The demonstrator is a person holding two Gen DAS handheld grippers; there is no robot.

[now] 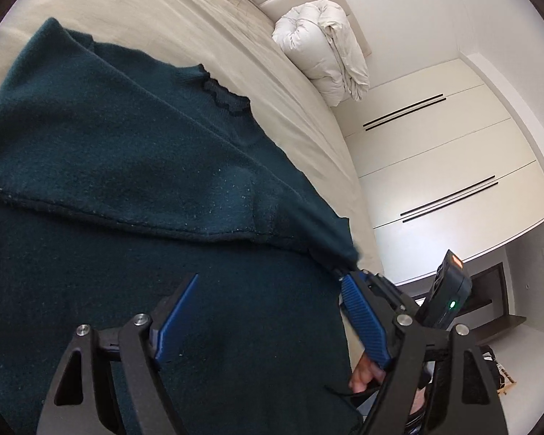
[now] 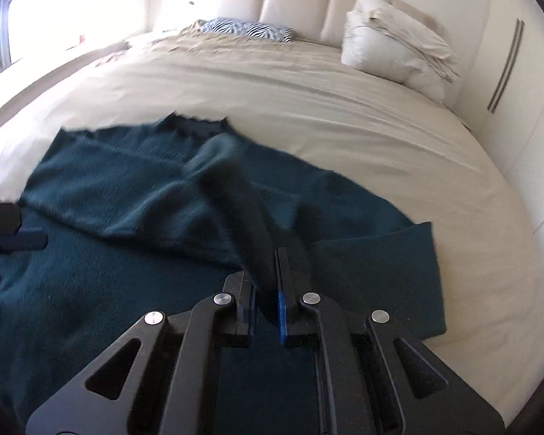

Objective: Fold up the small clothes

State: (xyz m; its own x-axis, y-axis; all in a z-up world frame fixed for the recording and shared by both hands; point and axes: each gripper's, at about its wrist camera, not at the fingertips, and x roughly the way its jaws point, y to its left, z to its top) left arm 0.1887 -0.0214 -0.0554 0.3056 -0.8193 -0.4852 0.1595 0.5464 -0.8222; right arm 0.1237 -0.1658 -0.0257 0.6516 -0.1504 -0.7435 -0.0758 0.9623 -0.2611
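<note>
A dark teal knit sweater (image 1: 119,152) lies spread on the beige bed (image 1: 185,29), its ribbed collar (image 1: 223,96) toward the headboard. My left gripper (image 1: 268,290) is open just above the sweater body, blue pads wide apart and empty. In the right wrist view the sweater (image 2: 119,195) fills the lower left. My right gripper (image 2: 268,275) is shut on a raised fold of the sweater, probably a sleeve (image 2: 235,195), lifted over the body. The left gripper's finger (image 2: 14,241) shows at the left edge. The right gripper also shows in the left wrist view (image 1: 348,272), clamped on the fabric edge.
A folded white duvet (image 2: 399,47) sits at the headboard's right side, a zebra-print pillow (image 2: 246,29) at the far middle. White wardrobe doors (image 1: 446,166) stand beside the bed. A window (image 2: 3,21) is at the far left.
</note>
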